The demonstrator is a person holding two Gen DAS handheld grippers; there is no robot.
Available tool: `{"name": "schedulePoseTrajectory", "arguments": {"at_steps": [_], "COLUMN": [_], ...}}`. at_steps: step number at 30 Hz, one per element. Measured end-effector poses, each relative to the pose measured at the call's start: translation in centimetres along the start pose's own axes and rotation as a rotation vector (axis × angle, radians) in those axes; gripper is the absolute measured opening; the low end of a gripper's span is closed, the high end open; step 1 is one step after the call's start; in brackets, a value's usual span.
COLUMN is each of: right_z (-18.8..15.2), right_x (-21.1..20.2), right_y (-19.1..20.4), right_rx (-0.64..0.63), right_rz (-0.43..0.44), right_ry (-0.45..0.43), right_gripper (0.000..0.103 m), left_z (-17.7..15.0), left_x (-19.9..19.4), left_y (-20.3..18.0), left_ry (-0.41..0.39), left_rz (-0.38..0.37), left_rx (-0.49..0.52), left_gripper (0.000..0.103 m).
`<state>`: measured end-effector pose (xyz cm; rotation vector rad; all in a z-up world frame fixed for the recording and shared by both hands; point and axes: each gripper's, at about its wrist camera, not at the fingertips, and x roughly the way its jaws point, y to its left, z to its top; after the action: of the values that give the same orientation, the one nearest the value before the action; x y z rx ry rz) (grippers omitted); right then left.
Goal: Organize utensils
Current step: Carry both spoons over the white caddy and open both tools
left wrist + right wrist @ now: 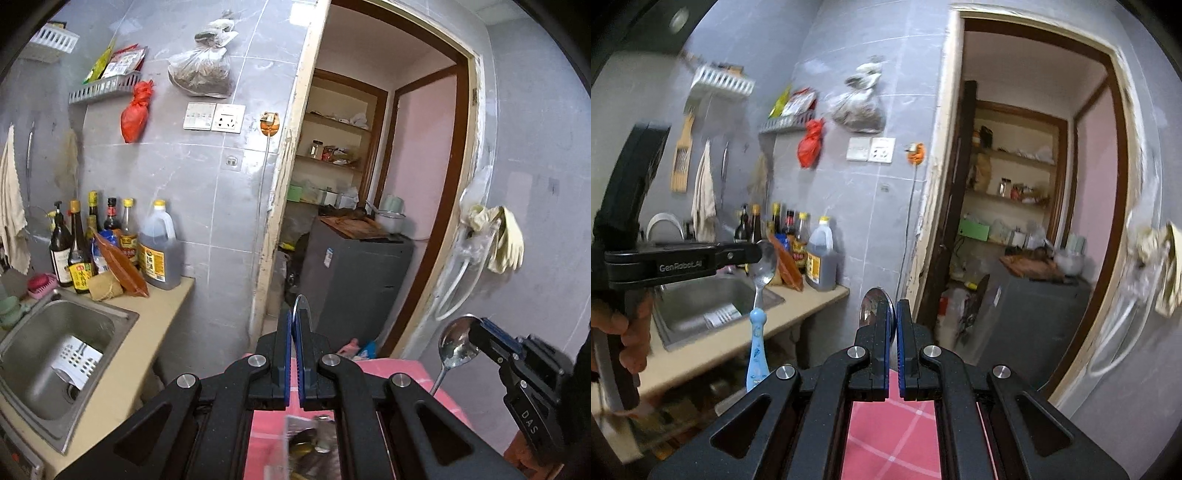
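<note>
Grey-tiled kitchen wall ahead, open doorway to a pantry on the right, stainless sink set in a beige counter on the left. Sauce bottles and a big oil jug stand at the back of the counter. Pink checked cloth below both tools.

My left gripper is pinched nearly closed on a spoon. Left wrist view shows only the thin bowl edge sticking up between the blue pads. Right wrist view shows it better: metal bowl clamped at the tips, light blue plastic handle hanging straight down in front of the sink.

My right gripper is also clamped narrow, on a second spoon, all metal. Bowl pokes up past the pads on the left side in its own view; in the left wrist view the bowl faces the camera and the thin handle angles down-left.

Both spoons are held up in the air over the cloth, well apart from each other. Rubber gloves hang on the right wall. Right view is motion-blurred at the edges.
</note>
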<state>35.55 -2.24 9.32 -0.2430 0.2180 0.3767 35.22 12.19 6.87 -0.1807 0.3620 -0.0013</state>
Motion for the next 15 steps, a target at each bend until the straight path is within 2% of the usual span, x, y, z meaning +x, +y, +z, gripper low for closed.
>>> {"name": "schedulePoseTrajectory", "arguments": {"at_steps": [8, 15], "right_z": [-2.3, -3.8], "right_x": [1.2, 1.1], "right_y": [3.7, 5.4], "right_rx": [-0.126, -0.191], "right_rz": [-0.051, -0.088], "right_ry": [0.021, 0.024], "right_gripper": [0.003, 0.003], "left_z": [-3.9, -6.1], "left_x": [1.0, 1.2], "left_y": [-0.4, -0.6], "left_ry": [-0.049, -0.072], "left_rz": [0.049, 0.047], "left_rx": [0.142, 0.196], "left_gripper": [0.003, 0.003]}}
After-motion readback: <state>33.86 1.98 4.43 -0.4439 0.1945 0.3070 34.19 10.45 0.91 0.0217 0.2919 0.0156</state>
